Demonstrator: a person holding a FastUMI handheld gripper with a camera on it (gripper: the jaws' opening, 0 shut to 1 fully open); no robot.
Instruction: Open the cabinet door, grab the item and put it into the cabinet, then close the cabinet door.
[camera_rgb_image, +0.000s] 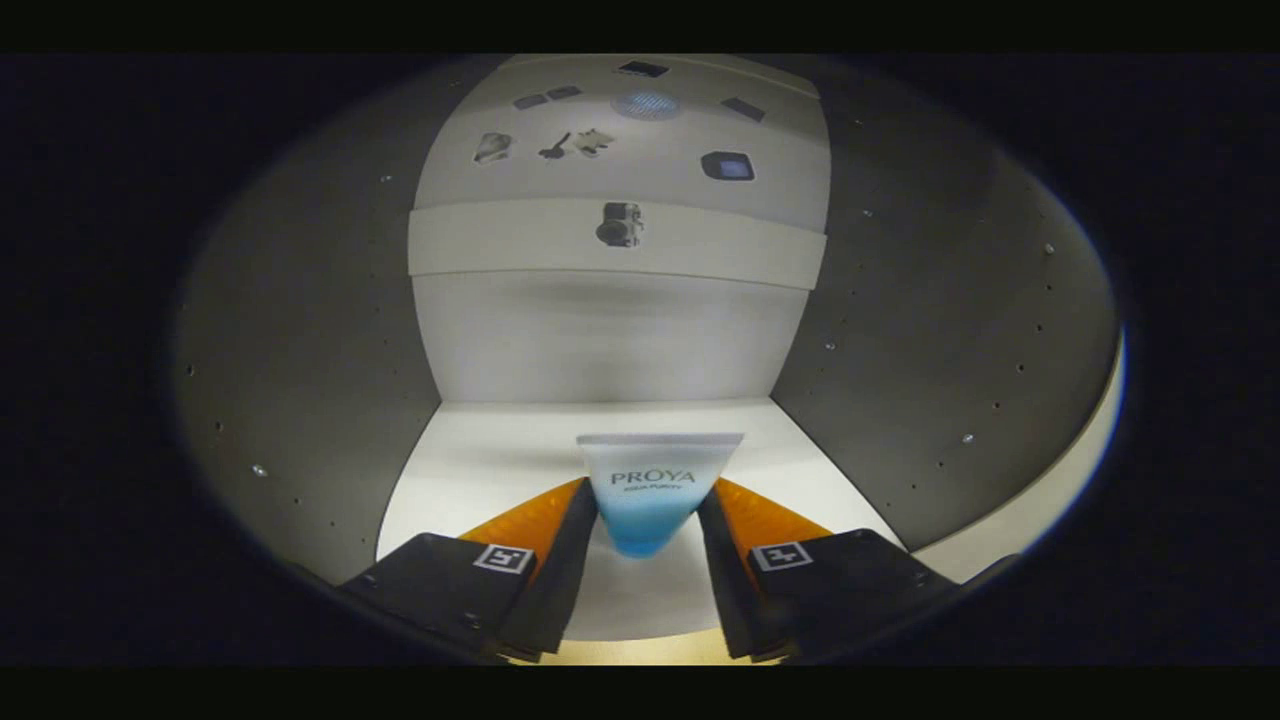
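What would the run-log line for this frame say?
phase: placing | gripper: shut on tube | tube: over cabinet floor, between side walls | door: not closed yet

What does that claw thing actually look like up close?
The claw has two long fingers that taper toward their tips like wedges, one on each side. Each sits on a blocky housing with flat faces and a few small screws. On top of each housing is a square black-and-white marker, like a simple printed code. No cables are visible here.
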